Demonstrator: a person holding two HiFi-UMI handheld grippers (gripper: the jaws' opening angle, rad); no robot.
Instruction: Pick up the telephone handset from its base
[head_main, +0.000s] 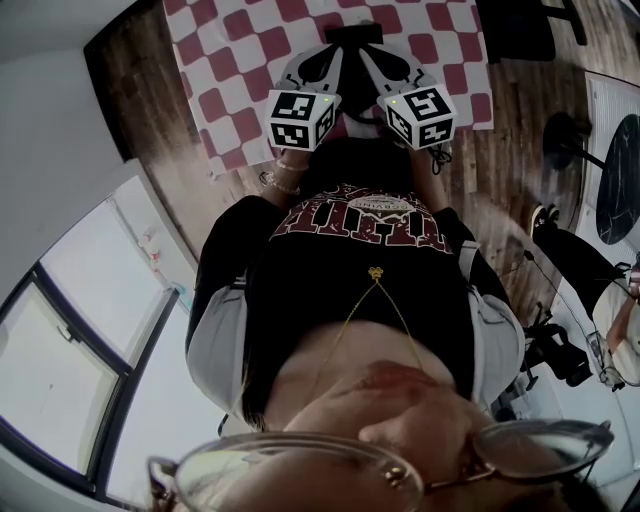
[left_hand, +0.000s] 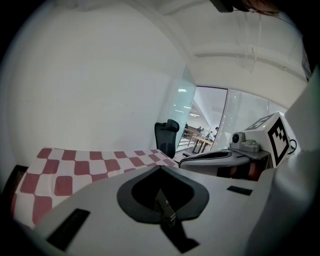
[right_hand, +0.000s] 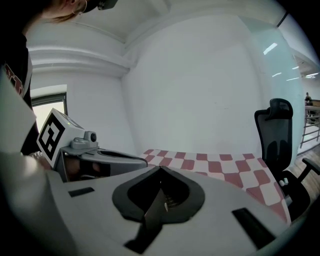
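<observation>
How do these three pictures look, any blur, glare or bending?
Head view: strong fisheye bend, glasses at the bottom edge soft from closeness, checkered cloth sharp. Left gripper view: dark corners, washed-out brightness at the glass wall. Right gripper view: even, soft light, office chair fairly sharp.

The person holds both arms out in front of the body, with the two grippers side by side, close together and tipped slightly downward. The left gripper (left_hand: 160, 167) has its jaws drawn together to a point with nothing between them, and so does the right gripper (right_hand: 161, 167). The left wrist (head_main: 283, 180), wearing bracelets, shows just behind that gripper's marker cube (head_main: 300, 118).
</observation>
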